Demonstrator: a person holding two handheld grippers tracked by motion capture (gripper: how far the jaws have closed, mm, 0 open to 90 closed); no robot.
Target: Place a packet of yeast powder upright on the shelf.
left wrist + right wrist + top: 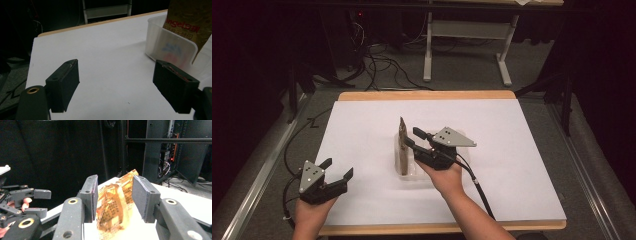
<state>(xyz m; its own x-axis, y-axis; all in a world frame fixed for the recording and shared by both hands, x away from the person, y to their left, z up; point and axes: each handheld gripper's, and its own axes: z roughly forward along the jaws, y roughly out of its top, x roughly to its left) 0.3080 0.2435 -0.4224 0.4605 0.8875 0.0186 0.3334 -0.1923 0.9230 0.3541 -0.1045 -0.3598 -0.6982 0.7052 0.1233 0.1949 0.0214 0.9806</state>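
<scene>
1. A gold foil snack packet stands on edge in a clear plastic tub near the middle of the white-topped bench.
2. The right gripper reaches in from the tub's right side; its fingers stand apart on either side of the packet, the left one just beside the foil, the right one clear of it.
3. The left gripper sits near the bench's front left corner, well apart from the tub, its fingers spread wide with only bare bench between them.
</scene>
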